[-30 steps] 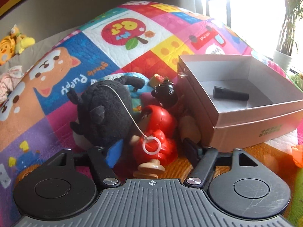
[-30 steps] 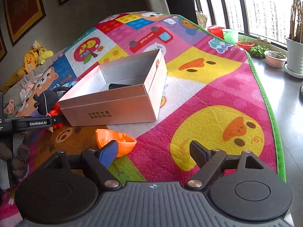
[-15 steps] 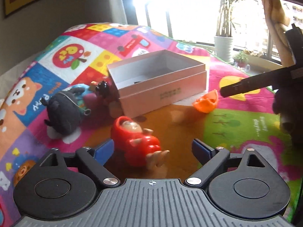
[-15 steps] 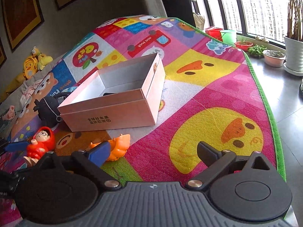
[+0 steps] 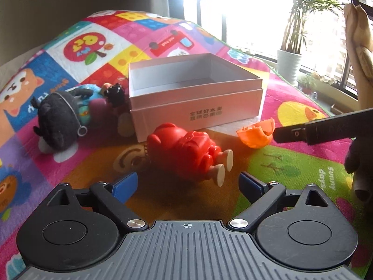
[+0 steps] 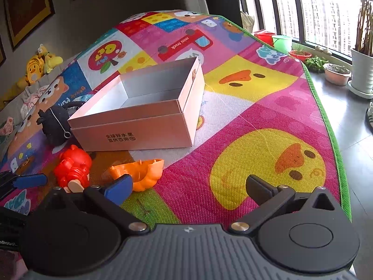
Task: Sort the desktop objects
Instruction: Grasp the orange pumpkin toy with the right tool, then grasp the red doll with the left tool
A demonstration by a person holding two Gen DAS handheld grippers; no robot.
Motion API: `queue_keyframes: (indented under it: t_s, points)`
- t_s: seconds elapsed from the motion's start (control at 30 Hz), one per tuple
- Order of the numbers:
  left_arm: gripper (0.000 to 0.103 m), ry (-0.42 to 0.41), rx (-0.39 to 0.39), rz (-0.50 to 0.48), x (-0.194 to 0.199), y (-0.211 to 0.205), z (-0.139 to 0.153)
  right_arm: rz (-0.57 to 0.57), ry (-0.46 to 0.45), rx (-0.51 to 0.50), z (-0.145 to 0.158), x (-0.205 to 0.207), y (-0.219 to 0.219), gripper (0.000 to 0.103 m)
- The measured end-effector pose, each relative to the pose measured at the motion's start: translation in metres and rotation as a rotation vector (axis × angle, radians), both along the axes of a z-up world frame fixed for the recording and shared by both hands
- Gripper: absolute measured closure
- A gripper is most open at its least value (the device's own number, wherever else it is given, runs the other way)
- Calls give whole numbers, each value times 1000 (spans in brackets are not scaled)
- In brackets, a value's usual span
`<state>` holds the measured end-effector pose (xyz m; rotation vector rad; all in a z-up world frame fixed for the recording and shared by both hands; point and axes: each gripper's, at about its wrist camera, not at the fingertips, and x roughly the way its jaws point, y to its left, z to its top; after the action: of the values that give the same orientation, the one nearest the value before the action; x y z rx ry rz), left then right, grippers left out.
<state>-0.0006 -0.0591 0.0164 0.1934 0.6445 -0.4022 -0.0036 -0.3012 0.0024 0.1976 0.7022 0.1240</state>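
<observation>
Red plastic figurine (image 5: 186, 152) lies on its side just ahead of the left gripper's (image 5: 187, 184) spread, empty jaws, near the white box (image 5: 195, 98); its rounded body could roll free of a closing pinch.

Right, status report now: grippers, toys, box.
Left gripper open, empty, over red doll lying on mat. Right gripper open, empty, beside orange shell. White box open, path clear.

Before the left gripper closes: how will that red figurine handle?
The red figurine looks like rigid glossy plastic, so probably stiff and a bit slippery. Lying on its side with rounded body and peg feet, it may rock or pivot if pushed. Likely light.
</observation>
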Motion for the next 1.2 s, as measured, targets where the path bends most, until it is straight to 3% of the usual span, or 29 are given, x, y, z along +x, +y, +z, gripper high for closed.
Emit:
queue_keyframes:
  t_s: [0.1,0.23,0.33,0.53,0.73,0.9,1.2]
  points:
    - [4,-29,14,6,7,-10,2,0,21,-53,-2,3,8,0]
    - [3,-107,98,41,9,-11,5,5,44,-138,-3,6,21,0]
    - [3,-135,136,88,5,7,11,13,62,-210,-5,8,31,0]
    - [2,-146,177,177,-1,47,21,6,68,-212,-5,9,31,0]
    - [2,-55,43,104,5,49,22,5,69,-210,-5,9,30,0]
    - [2,-79,117,146,21,30,6,5,69,-210,-5,9,30,0]
    - [3,-24,61,158,37,38,-10,4,67,-209,-4,8,31,0]
